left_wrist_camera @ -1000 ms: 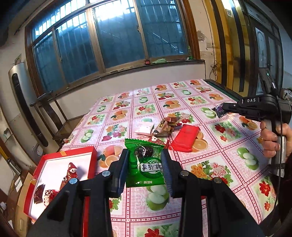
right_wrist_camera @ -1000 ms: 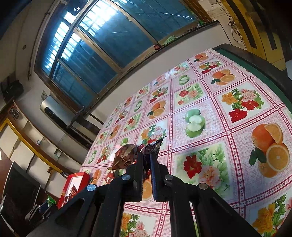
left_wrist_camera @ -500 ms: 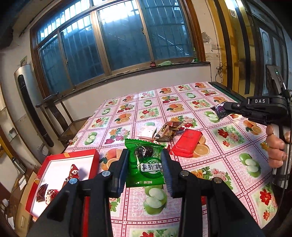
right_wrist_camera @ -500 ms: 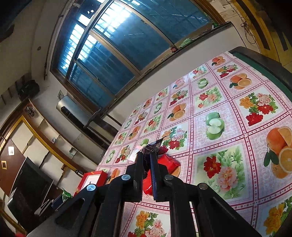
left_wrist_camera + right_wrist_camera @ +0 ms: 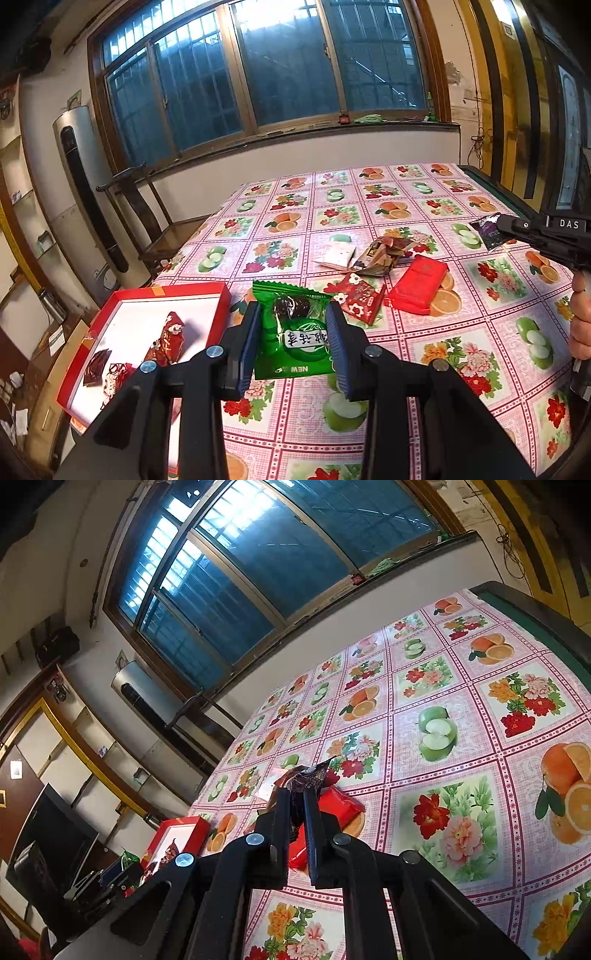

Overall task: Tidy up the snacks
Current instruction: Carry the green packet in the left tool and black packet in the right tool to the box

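**Sorting snacks over the desk**

Spread with a fruit-patterned cloth, the desk carries a red box at its left edge. A green packet is pinched by the left claw. A dark wrapper is pinched by the right claw.

The table in front of me, under its pink fruit-and-flower cloth.

Toward my left, at the table's near corner, lay a red box with a white inside, holding a few small red and dark wrapped sweets. Out in the middle I had a loose cluster lying directly on the cloth: a flat red packet, a red wrapper with white blossoms just beside it, a crumpled brown-and-gold wrapper behind those, and a small white packet touching that one's left side. The far half of the cloth, toward the window, carried nothing that I could make out.
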